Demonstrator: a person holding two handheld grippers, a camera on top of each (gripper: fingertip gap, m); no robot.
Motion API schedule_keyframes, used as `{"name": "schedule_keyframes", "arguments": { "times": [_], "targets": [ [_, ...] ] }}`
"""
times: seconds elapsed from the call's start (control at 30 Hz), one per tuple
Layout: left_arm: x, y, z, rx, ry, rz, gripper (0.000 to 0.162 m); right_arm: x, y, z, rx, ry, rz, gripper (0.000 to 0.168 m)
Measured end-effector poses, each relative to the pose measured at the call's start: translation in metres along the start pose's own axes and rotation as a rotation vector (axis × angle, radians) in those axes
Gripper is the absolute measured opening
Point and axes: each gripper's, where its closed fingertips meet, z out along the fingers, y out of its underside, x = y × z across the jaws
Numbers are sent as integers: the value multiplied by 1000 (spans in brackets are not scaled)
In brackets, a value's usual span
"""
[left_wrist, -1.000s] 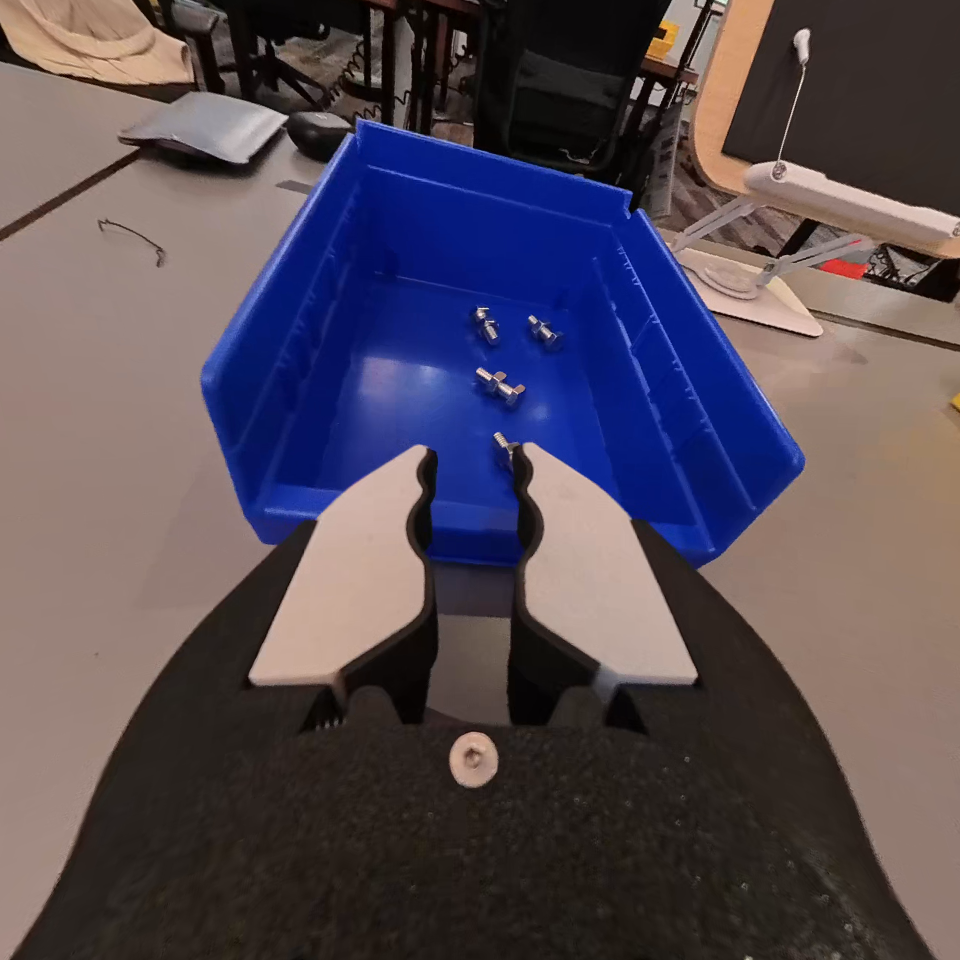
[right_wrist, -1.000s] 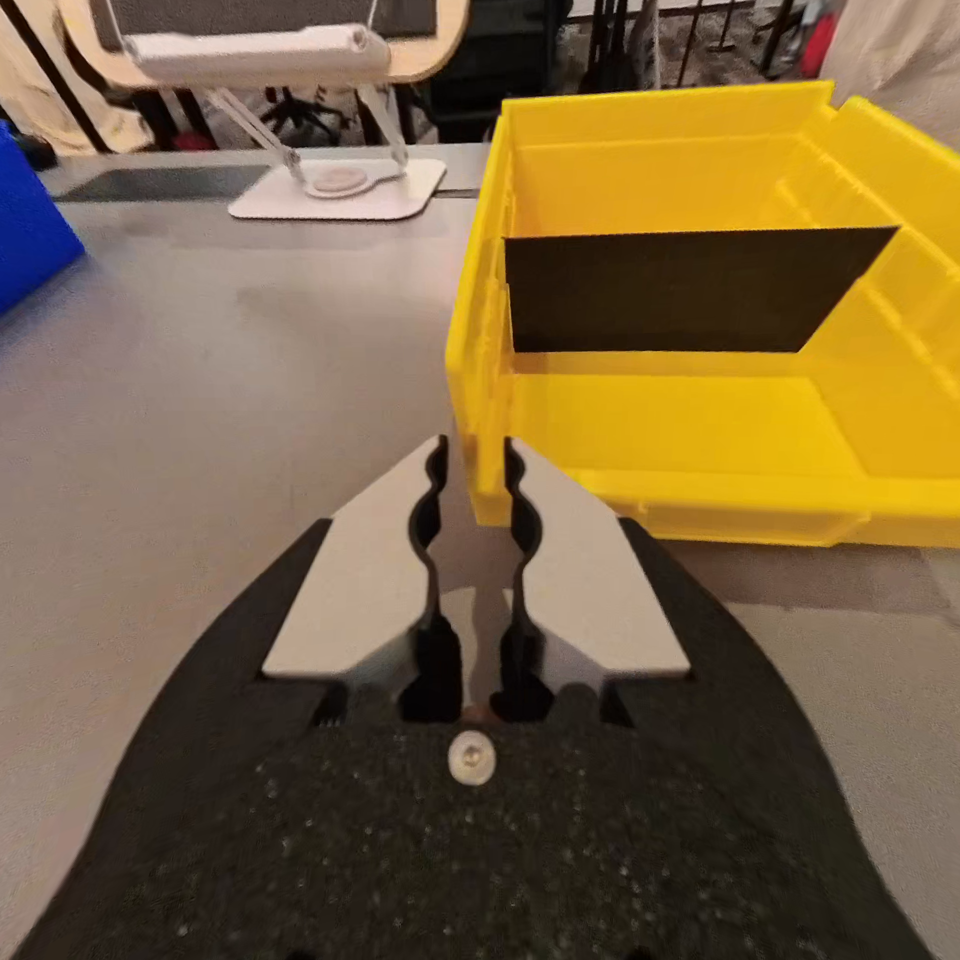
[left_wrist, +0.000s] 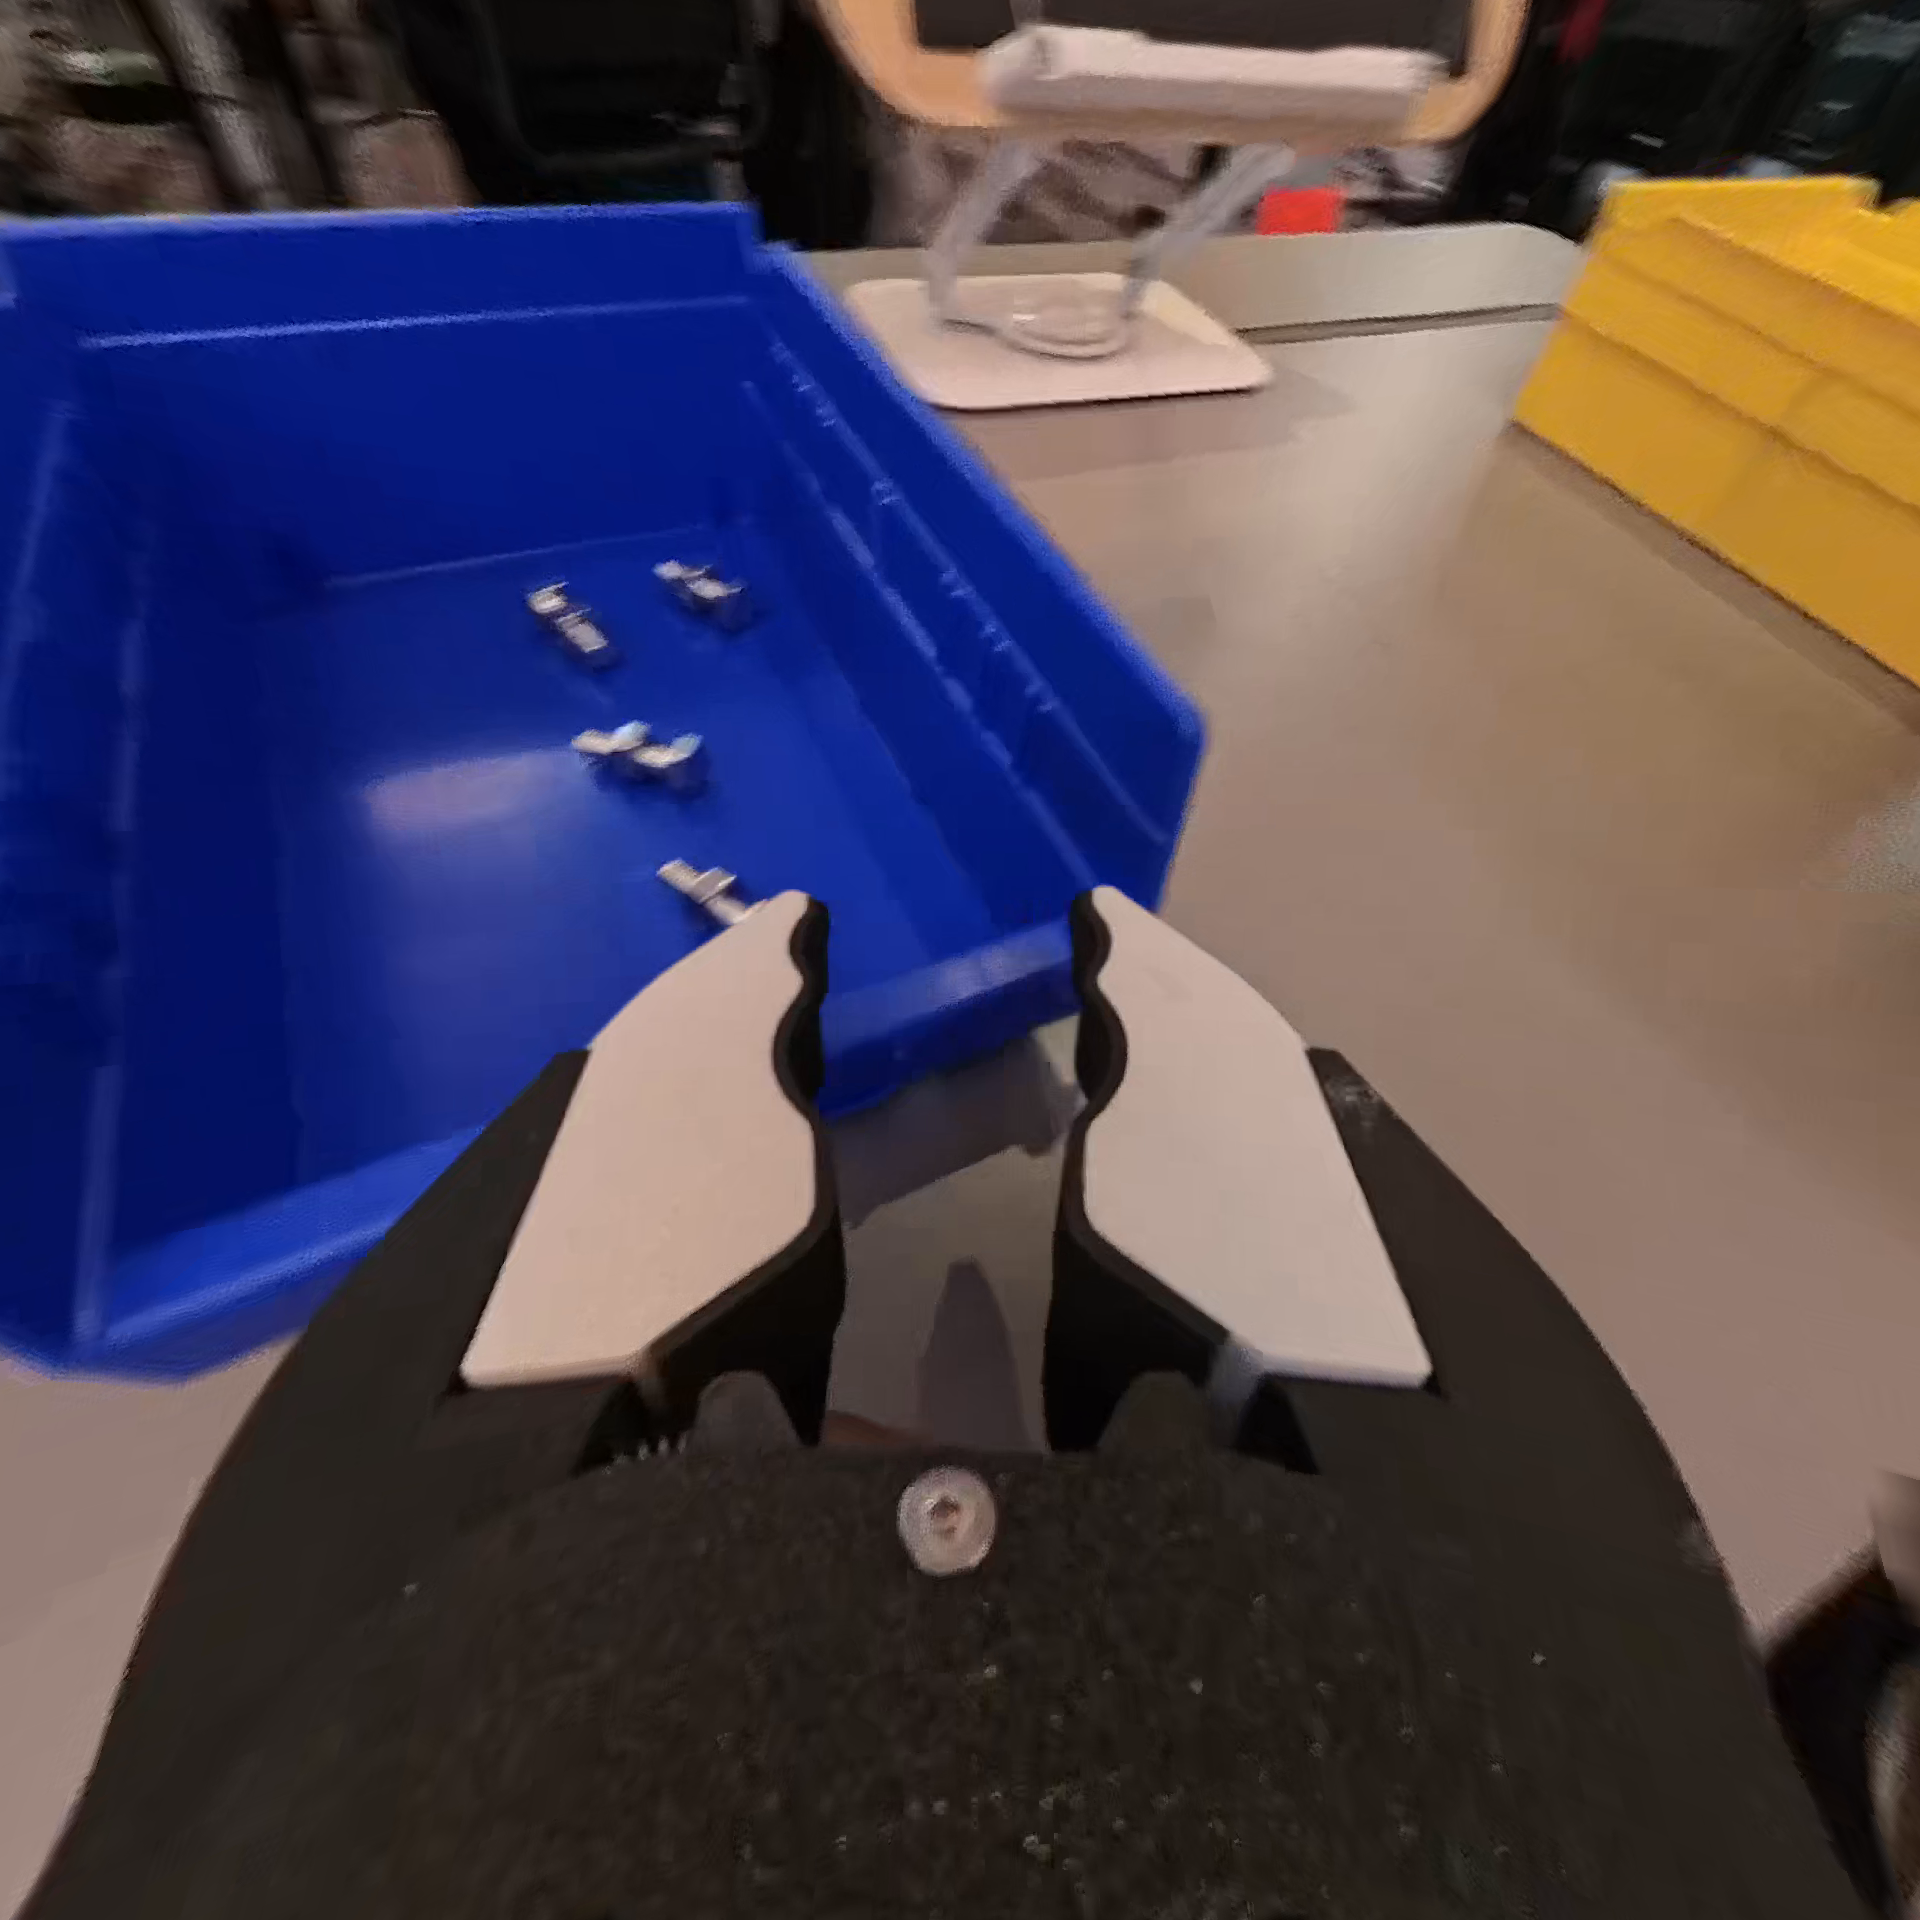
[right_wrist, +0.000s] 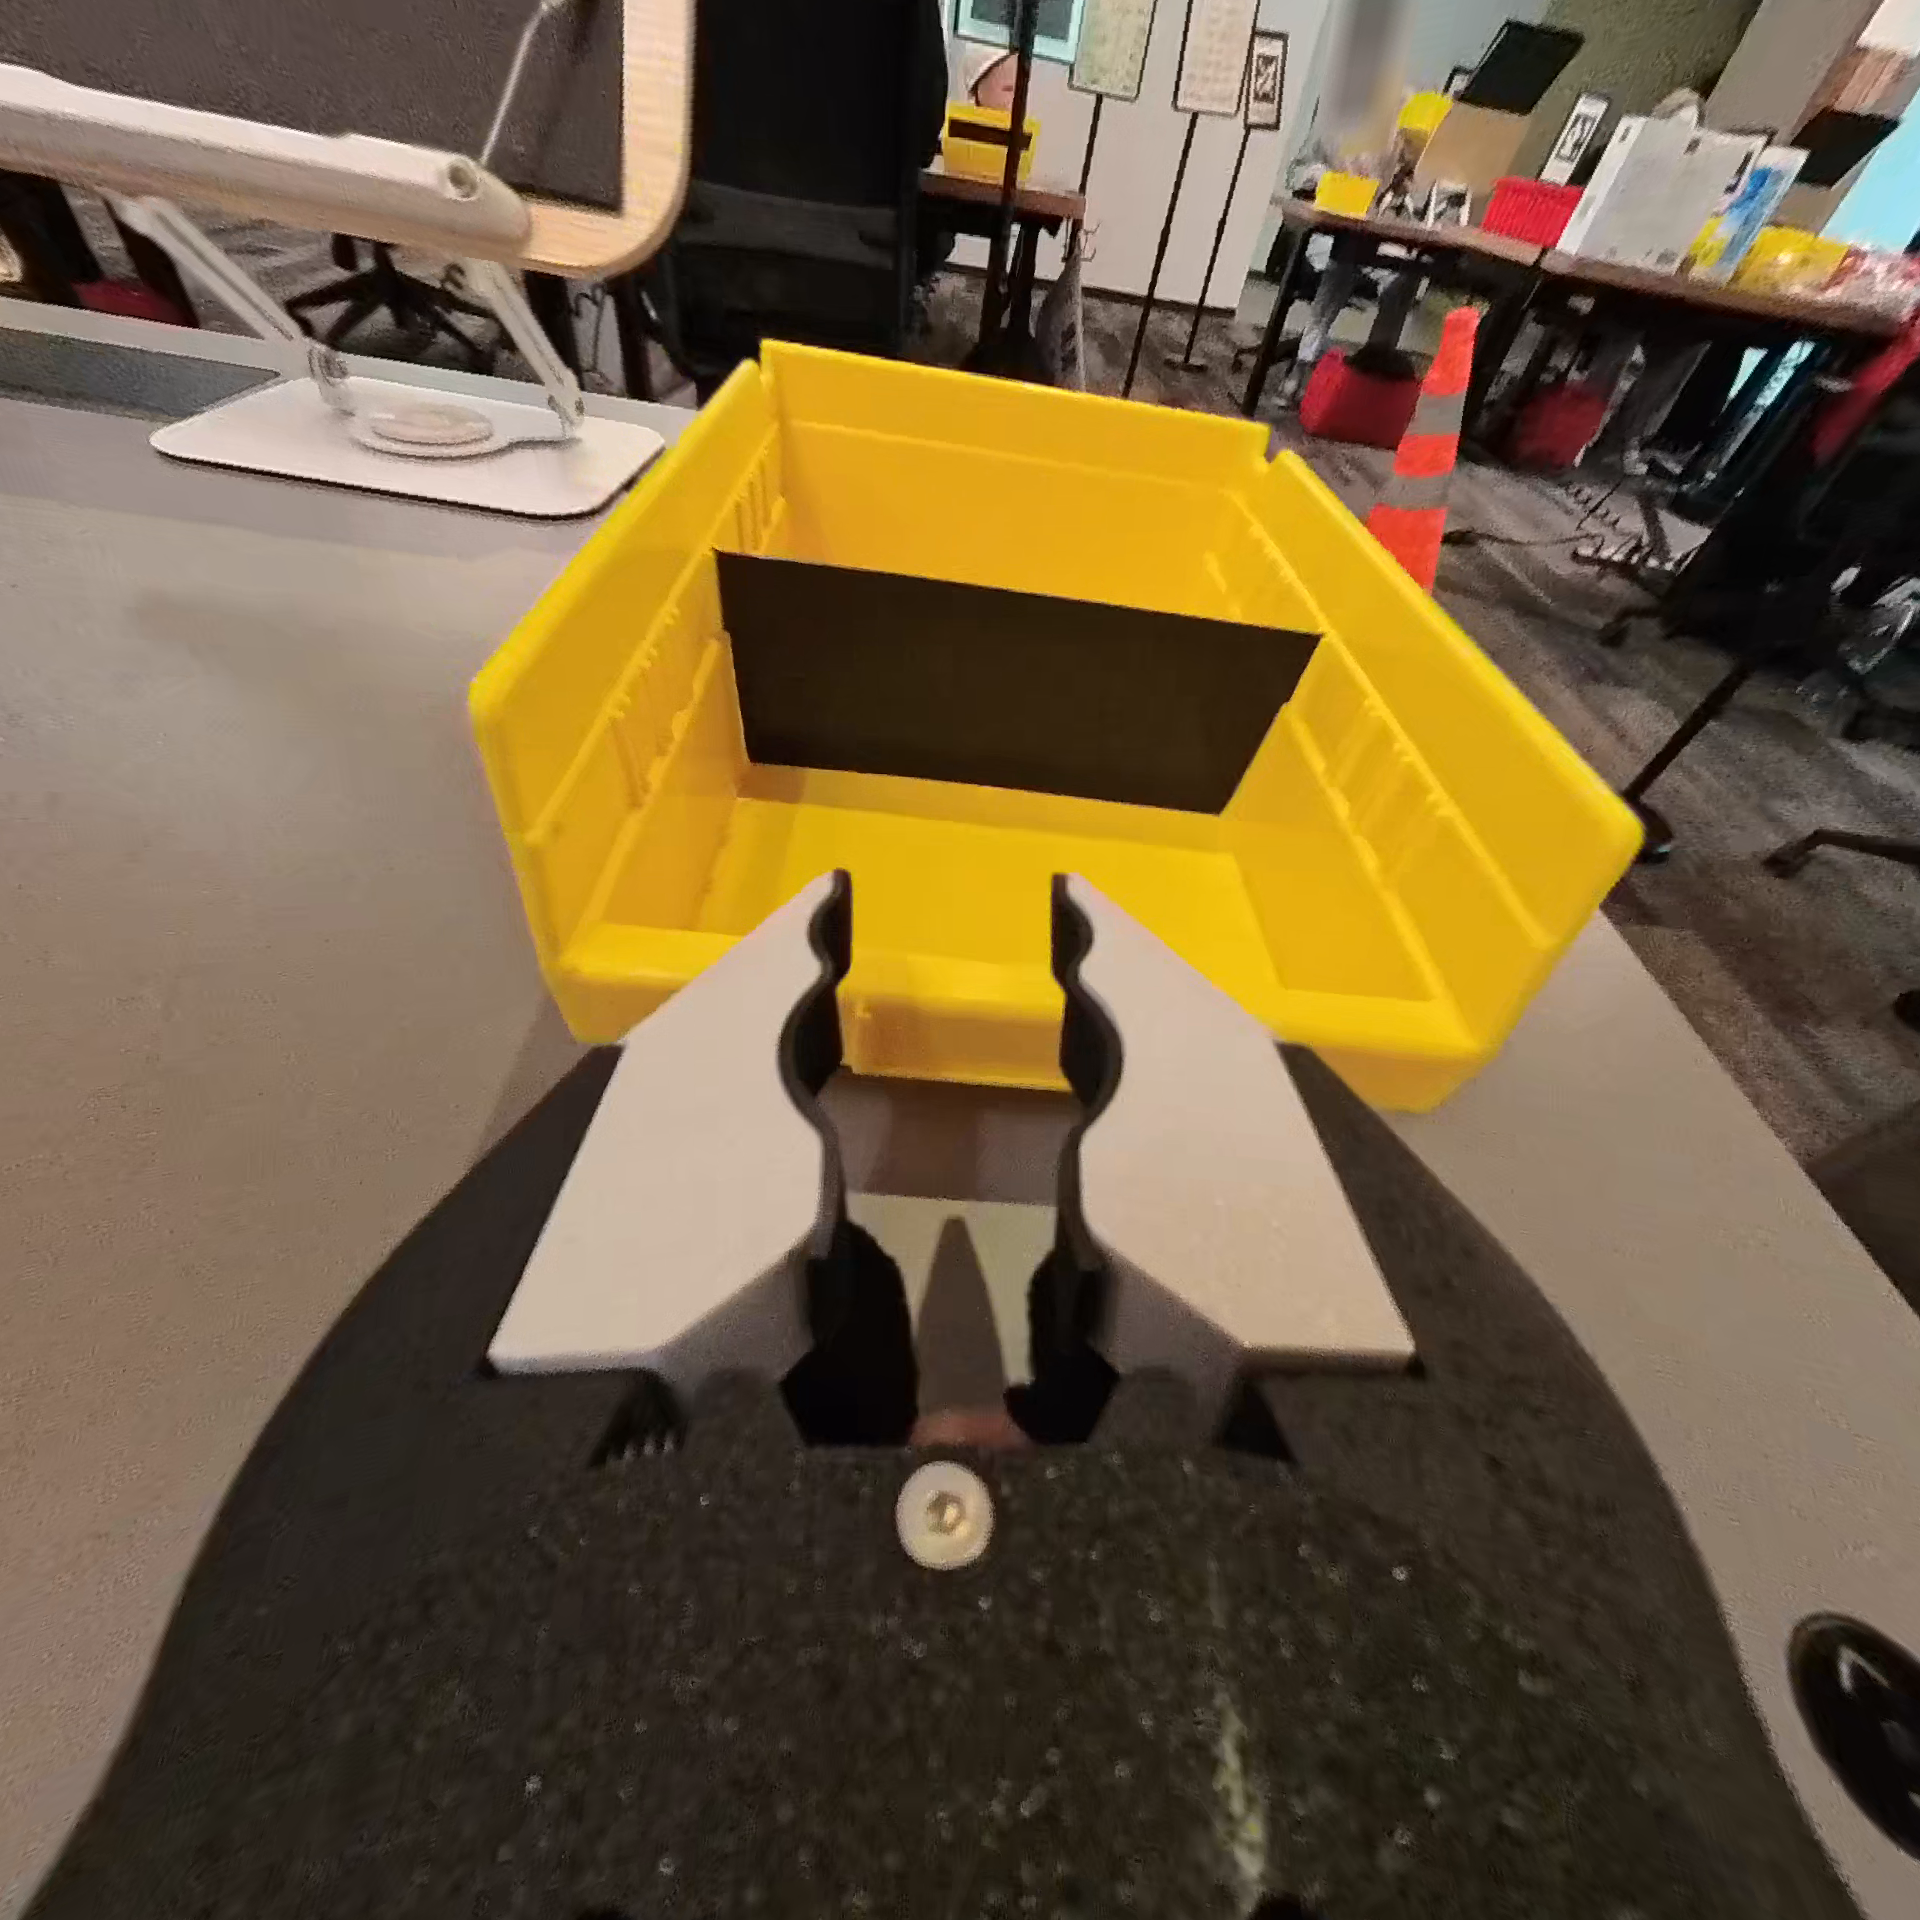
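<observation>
A blue plastic bin (left_wrist: 1091, 665) sits on the grey table and holds several small silver wing bolts (left_wrist: 639, 753). My left gripper (left_wrist: 948, 914) is open and empty, above the bin's near right corner, with one bolt (left_wrist: 701, 888) just off its left fingertip. A yellow bin (right_wrist: 1538, 748) with a black divider (right_wrist: 997, 686) stands in the right wrist view. Its front compartment looks empty. My right gripper (right_wrist: 948, 894) is open and empty, just above the yellow bin's front lip. The yellow bin also shows at the far right of the left wrist view (left_wrist: 1725, 416).
A white desk lamp on a flat base (right_wrist: 405, 447) stands at the back of the table between the bins (left_wrist: 1070, 343). The table edge runs down the right of the right wrist view, with an orange cone (right_wrist: 1429, 457) and chairs on the floor beyond. The left gripper's tips are roughly 55 cm from the right gripper's.
Both grippers have opened wider. The left view has swung right, so the blue bin sits more to the left. The right gripper has shifted to face the yellow bin's front squarely.
</observation>
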Motion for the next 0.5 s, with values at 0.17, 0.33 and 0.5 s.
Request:
{"name": "schedule_keyframes", "arguments": {
  "times": [0.17, 0.33, 0.5],
  "targets": [
    [-17, -13, 10, -283, 62, 325, 45, -11, -4, 1, 14, 3, -102, 37],
    [-48, -3, 43, -629, 172, 433, 46, -16, -1, 0, 10, 9, -120, 36],
    [-64, 22, 59, -914, 221, 485, 59, -26, -5, -5, 8, -51, -47, 36]
  ]
}}
